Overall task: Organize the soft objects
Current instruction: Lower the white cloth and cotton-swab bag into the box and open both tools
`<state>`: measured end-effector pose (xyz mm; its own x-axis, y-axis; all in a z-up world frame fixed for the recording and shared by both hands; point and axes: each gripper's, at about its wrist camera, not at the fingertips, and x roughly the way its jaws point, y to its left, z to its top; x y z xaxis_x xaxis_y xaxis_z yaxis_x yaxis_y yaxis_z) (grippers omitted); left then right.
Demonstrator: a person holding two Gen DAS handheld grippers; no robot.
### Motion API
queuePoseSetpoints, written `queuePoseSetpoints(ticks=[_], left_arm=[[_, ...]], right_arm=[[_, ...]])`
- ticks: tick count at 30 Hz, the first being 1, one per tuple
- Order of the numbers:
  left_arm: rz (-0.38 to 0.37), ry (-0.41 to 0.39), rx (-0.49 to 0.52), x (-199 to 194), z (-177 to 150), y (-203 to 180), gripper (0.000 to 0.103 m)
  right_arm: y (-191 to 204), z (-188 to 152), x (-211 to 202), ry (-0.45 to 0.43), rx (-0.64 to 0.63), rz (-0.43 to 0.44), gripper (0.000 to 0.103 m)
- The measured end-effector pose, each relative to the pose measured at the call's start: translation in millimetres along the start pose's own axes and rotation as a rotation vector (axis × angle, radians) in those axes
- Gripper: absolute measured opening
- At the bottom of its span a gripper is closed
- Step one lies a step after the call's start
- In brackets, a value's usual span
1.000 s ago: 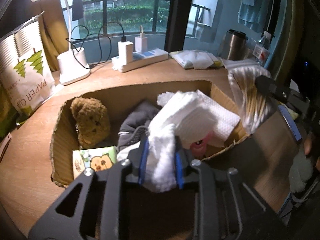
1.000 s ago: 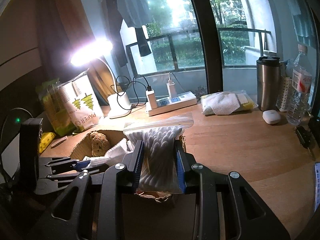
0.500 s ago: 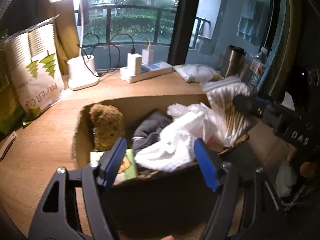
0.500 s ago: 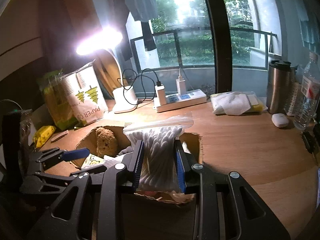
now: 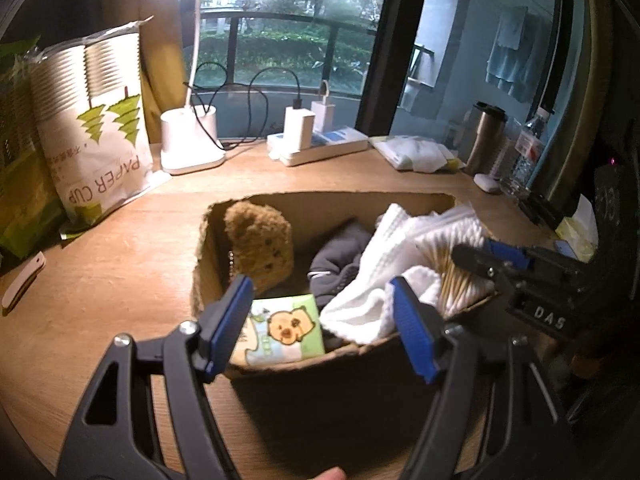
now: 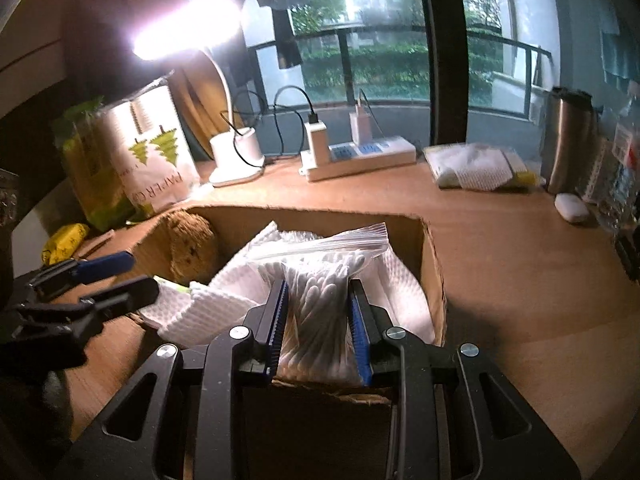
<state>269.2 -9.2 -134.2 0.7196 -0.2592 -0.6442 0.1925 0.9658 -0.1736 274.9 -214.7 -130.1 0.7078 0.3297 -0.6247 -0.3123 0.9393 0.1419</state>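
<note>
Where the cardboard box [image 6: 434, 272] sits on the wooden counter [image 6: 520, 280], holds a clear zip bag of cotton swabs [image 6: 320, 276] at its right end, pinched between the blue pads of the right hand-held gripper [image 6: 318, 320] and resting on top of a white quilted cloth [image 6: 224, 300]. Shows that cloth [image 5: 372, 280] draped over the near rim of the box, with a grey garment [image 5: 340, 256] beside it, a brown plush bear [image 5: 258, 244] upright against the left wall, and a small green packet with a cartoon animal [image 5: 286, 330] lying flat at the front. Has the left hand-held gripper [image 5: 322, 326] just in front of the box, spread wide with nothing between its blue pads.

Further back on the counter: a white desk lamp [image 5: 192, 142], lit; a white power strip [image 5: 320, 148] with chargers plugged in; a bag printed PAPER CUP [image 5: 96, 140] at far left; a wrapped white pack [image 6: 476, 166]; a steel tumbler [image 6: 568, 136]; a water bottle [image 5: 528, 152].
</note>
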Motion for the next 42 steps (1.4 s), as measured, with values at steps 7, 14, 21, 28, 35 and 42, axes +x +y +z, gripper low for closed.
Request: queuePoseSetpoints(ticks=[7, 14, 21, 28, 35, 42], left_arm=[[0.011, -0.02, -0.003, -5, -1, -1, 0.073], [0.028, -0.06, -0.008, -22, 0, -6, 0.078], [0.036, -0.105, 0.005, -46, 0, -15, 0.089], [0.031, -0.138, 0.014, -70, -4, -22, 0.092], [0.054, -0.172, 0.016, -95, -8, -30, 0.092], [0.106, -0.217, 0.04, -119, -11, -37, 0.092]], right_arm=[[1, -1, -3, 0.001, -0.003, -0.012, 0.035], [7, 3, -22, -0.035, -0.024, -0.007, 0.046], [15, 3, -45, -0.069, -0.037, -0.014, 0.052], [23, 0, -73, -0.108, -0.044, -0.028, 0.053], [35, -3, -102, -0.16, -0.066, -0.037, 0.059], [41, -2, -130, -0.209, -0.059, -0.036, 0.064]])
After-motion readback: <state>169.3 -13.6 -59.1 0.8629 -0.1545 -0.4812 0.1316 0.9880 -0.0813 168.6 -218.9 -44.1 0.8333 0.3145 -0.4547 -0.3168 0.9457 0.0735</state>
